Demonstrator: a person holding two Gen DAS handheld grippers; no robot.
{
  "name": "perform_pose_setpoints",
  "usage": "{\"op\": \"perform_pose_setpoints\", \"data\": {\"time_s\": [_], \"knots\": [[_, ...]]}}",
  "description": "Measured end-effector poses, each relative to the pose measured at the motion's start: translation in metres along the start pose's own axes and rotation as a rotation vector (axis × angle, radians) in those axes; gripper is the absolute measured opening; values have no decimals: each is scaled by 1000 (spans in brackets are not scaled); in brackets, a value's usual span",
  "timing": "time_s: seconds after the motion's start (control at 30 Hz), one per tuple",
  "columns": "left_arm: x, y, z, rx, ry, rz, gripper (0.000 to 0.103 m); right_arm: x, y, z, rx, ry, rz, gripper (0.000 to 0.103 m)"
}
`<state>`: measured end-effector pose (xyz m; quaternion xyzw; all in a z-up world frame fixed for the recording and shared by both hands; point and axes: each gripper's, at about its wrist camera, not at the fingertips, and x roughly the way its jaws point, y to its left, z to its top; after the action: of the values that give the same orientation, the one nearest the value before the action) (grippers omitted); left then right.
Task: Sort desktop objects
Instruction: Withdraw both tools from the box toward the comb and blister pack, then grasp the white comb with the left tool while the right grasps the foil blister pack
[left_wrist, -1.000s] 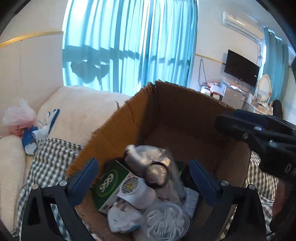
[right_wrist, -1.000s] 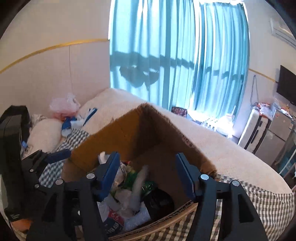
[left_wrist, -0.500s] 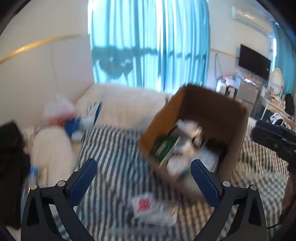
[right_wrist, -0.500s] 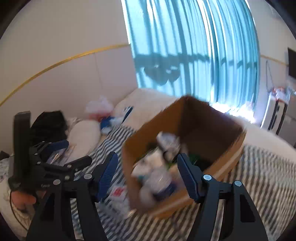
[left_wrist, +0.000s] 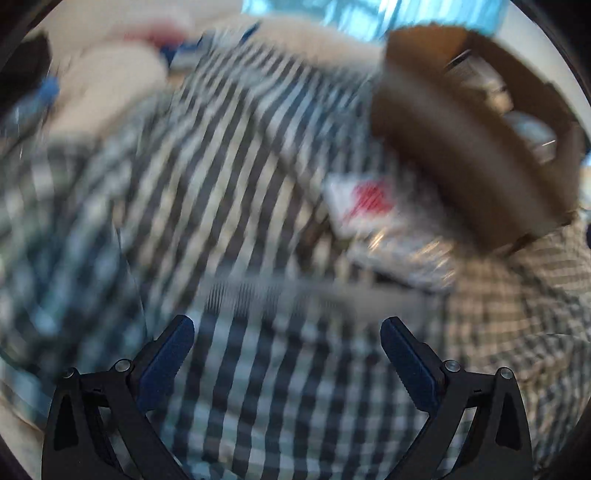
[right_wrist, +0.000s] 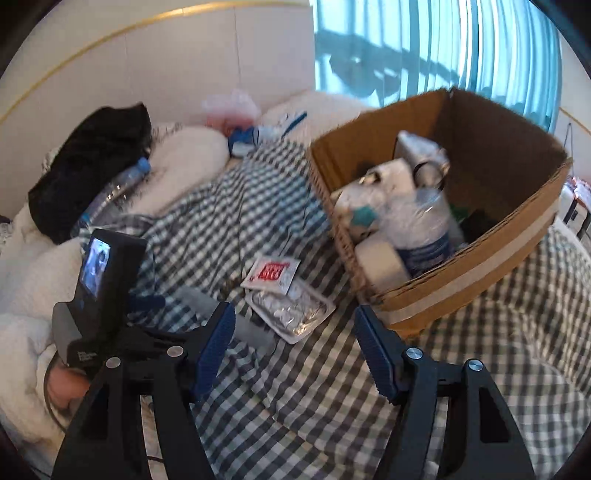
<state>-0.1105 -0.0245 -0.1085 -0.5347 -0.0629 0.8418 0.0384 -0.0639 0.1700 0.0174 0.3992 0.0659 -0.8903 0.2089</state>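
Observation:
A cardboard box (right_wrist: 476, 266) holding a clear bottle (right_wrist: 424, 229), white rolls and other items sits on a checked cloth (right_wrist: 332, 387). A white packet with a red label (right_wrist: 271, 274), a foil blister pack (right_wrist: 290, 308) and a grey comb (right_wrist: 225, 317) lie left of the box. My right gripper (right_wrist: 295, 350) is open and empty above the cloth. My left gripper (left_wrist: 286, 354) is open and empty; its view is blurred, showing the box (left_wrist: 443, 147), the packet (left_wrist: 364, 206) and the comb (left_wrist: 314, 295). The left gripper's body (right_wrist: 107, 295) shows at the left.
A black bag (right_wrist: 92, 158), a plastic water bottle (right_wrist: 110, 195), white fleece bedding (right_wrist: 184, 162) and a pink plastic bag (right_wrist: 229, 107) lie at the back left. Blue curtains (right_wrist: 443, 48) hang behind the box.
Both grippers have pulled back from over the box and dropped lower. The left gripper now points down at the cloth and comb. The packet, blister pack and comb have come into view.

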Motion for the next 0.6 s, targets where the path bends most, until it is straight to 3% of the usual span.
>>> {"op": "perform_pose_setpoints", "data": {"time_s": [0.07, 0.17, 0.27, 0.4, 0.53, 0.6], "knots": [[7, 0, -1, -21, 35, -16, 103, 9, -1, -1, 5, 21, 0, 67], [6, 0, -2, -50, 8, 24, 103, 19, 2, -3, -14, 43, -29, 67], [11, 5, -1, -150, 20, 21, 103, 25, 4, -5, -32, 49, -86, 67], [13, 9, -2, -309, -16, -39, 103, 30, 2, -7, -46, 57, -131, 67], [28, 1, 8, -316, -14, -9, 103, 29, -1, -9, -41, 60, -137, 67], [30, -2, 10, -281, -26, -35, 101, 28, -1, -9, -49, 58, -154, 67]]}}
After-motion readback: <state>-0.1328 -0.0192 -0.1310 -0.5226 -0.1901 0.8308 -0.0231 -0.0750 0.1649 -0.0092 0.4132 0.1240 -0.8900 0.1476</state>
